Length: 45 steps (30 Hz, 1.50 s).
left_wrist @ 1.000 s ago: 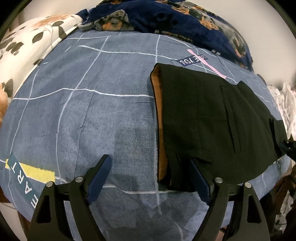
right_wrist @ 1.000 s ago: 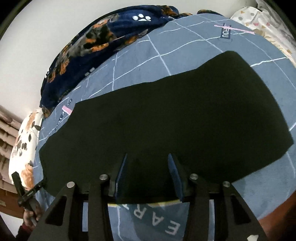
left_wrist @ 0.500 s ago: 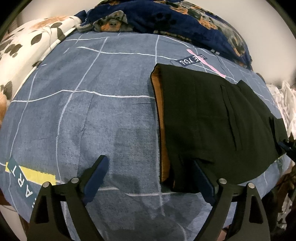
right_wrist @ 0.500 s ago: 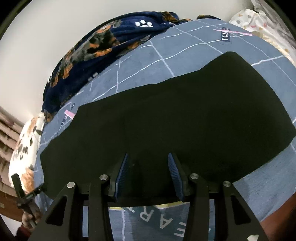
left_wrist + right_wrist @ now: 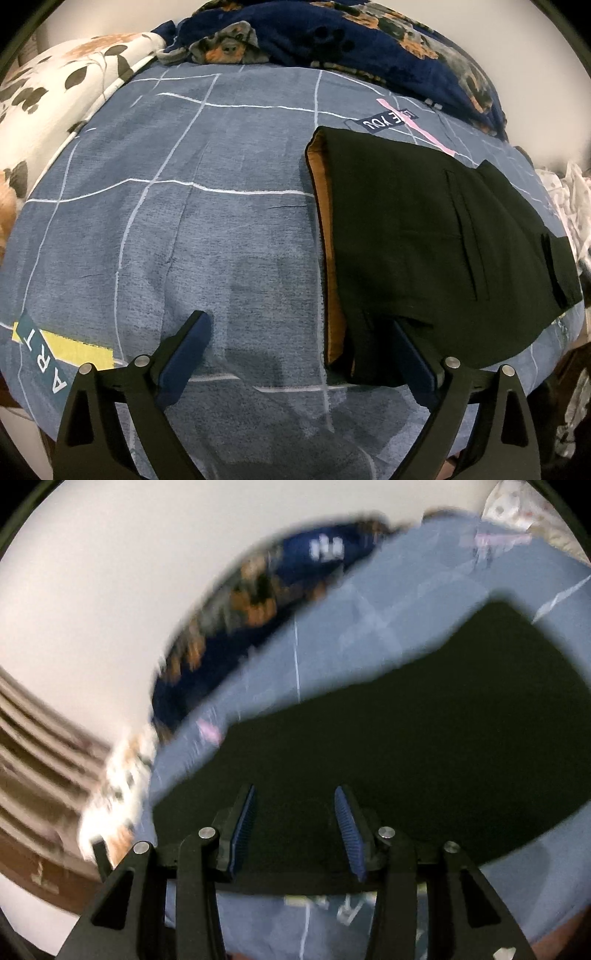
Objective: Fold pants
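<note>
While both tools (image 5: 301, 332) (image 5: 294, 812) gape empty, folded pants (image 5: 424, 240) lie waistband leftward, lengthwise rightward.

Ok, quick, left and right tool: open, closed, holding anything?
Left tool: opening, pads off the pants, whose waist corner lies between them.
Right tool: open, pads bare, over the pants.

Plain pale wall (image 5: 535, 55) behind a bed with blue grid-lined cover (image 5: 166, 221), brown slatted furniture (image 5: 33, 738) beside
</note>
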Motion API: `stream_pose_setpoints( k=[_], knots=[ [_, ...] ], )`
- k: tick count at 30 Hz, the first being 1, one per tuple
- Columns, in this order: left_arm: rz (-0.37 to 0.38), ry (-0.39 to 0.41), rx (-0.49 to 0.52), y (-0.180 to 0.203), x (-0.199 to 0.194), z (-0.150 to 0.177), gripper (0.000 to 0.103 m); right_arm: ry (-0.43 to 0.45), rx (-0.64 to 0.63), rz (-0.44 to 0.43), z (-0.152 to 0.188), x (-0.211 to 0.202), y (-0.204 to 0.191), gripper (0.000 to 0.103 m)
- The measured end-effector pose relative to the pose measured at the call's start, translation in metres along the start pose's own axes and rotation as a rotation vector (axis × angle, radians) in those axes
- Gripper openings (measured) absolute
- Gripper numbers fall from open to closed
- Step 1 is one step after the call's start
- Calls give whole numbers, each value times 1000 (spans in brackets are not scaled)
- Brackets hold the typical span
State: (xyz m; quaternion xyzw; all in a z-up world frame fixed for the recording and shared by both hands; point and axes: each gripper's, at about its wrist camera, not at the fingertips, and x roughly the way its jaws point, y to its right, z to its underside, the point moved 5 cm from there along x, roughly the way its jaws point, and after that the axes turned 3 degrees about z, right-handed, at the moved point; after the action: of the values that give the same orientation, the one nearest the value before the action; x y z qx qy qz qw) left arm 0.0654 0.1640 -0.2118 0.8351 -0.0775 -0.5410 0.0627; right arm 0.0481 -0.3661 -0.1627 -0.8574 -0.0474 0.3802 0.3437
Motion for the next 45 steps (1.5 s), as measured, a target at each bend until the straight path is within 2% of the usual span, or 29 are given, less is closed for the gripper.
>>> stream_pose_setpoints(
  k=[3, 4, 5, 7, 8, 14, 21, 23, 29, 33, 37, 45],
  knots=[
    [-4, 1, 1, 0, 0, 0, 97, 98, -4, 185, -46, -22, 41, 42],
    [-5, 2, -1, 0, 0, 0, 97, 115, 8, 255, -62, -26, 64, 38],
    [-6, 3, -2, -1, 0, 1, 97, 114, 30, 288, -69, -27, 80, 32],
    [-7, 5, -3, 0, 1, 1, 98, 94, 76, 314, -80, -25, 108, 19],
    [-8, 5, -3, 0, 1, 1, 98, 86, 76, 340, -80, -24, 115, 17],
    [-17, -3, -7, -1, 2, 1, 100, 4, 51, 423, -55, 0, 126, 13],
    [-21, -7, -10, -3, 3, 0, 103, 19, 43, 391, -43, 21, 110, 13],
    [-22, -4, -10, -2, 3, 0, 103, 22, 24, 405, -41, 25, 105, 14],
    [-20, 4, -9, -4, 3, 1, 103, 2, 34, 324, -37, 31, 98, 15],
    [-21, 7, -9, -4, 3, 1, 103, 11, 110, 213, -32, 33, 95, 15],
    [-20, 6, -9, -4, 2, 2, 103, 24, 143, 155, -17, 41, 79, 15],
    [-9, 19, 6, -3, 1, 1, 103, -15, 86, 123, 14, 62, 36, 16]
  ],
)
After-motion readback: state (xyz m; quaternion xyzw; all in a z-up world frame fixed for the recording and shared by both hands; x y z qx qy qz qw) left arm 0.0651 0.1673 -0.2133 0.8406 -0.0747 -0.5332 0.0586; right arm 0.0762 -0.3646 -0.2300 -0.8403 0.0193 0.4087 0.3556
